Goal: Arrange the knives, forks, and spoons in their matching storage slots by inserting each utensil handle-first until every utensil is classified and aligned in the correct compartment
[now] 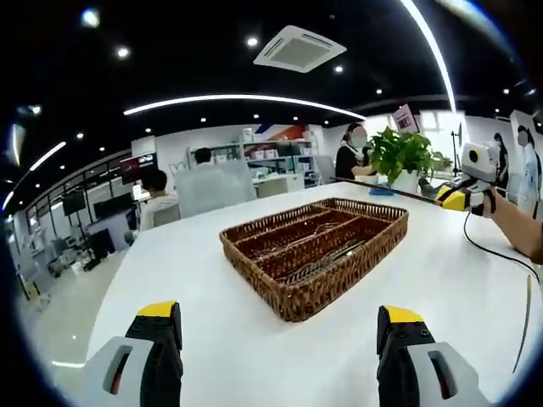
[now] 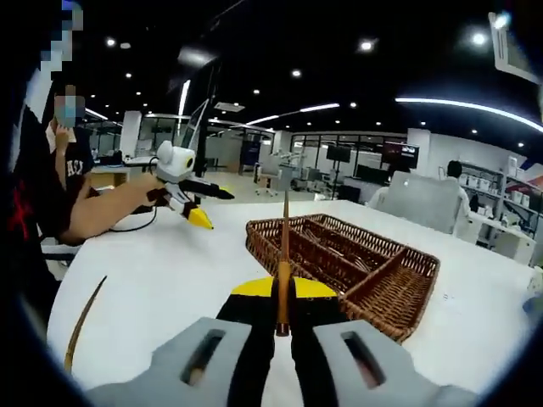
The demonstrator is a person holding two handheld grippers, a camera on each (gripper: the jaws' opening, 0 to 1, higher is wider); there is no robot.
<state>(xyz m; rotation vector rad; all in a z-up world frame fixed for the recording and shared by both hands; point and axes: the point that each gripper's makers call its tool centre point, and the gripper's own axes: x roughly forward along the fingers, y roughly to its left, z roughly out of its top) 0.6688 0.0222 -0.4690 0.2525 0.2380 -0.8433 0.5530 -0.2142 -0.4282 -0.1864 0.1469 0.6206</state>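
A brown wicker cutlery tray (image 1: 254,227) (image 2: 399,298) with long compartments stands on the white table (image 1: 212,339); several metal utensils (image 1: 327,253) lie in its slots. My left gripper (image 1: 280,318) is open with nothing between its jaws, a short way before the tray's near corner. My right gripper (image 2: 282,292) is shut on a thin wooden-handled utensil (image 2: 283,246) that points forward toward the tray. In the left gripper view the right gripper (image 1: 458,200) appears at the far right, held by a hand. The left gripper (image 2: 188,197) enters the right gripper view from the left.
Another thin brown utensil (image 2: 81,326) (image 1: 527,322) lies loose on the table near its edge. A potted green plant (image 1: 403,154) stands behind the tray. A black cable (image 1: 492,253) trails over the table. People and office desks fill the background.
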